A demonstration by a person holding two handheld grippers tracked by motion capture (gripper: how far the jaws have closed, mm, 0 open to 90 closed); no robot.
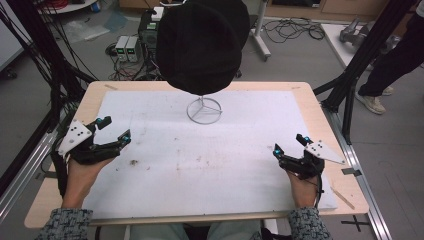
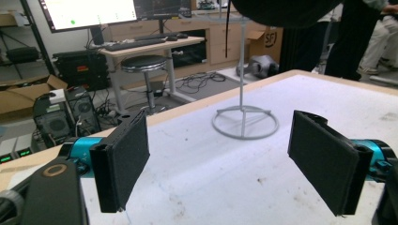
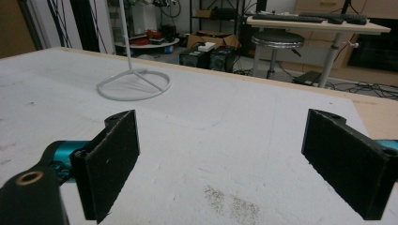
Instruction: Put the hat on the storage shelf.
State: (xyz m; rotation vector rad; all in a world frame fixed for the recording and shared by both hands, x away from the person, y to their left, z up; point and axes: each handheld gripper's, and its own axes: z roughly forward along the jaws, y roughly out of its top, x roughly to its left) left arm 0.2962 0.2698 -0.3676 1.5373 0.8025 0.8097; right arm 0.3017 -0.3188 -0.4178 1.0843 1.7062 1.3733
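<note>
With both the left hand-held gripper [image 1: 114,131] and right hand-held gripper [image 1: 289,144] spread apart and empty on the counter [image 1: 200,170], we judge the black hat [image 1: 202,45] atop its wire stand [image 1: 204,110] beyond them our next reach.

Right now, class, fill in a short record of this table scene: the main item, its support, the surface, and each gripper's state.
Main item: black hat on top of a stand
Support: white wire stand with ring base, far centre of table
Surface: white sheet over wooden table, lightly stained
Left gripper: open, nothing between jaws
Right gripper: open, nothing between jaws
Contact: neither gripper touches hat or stand
</note>
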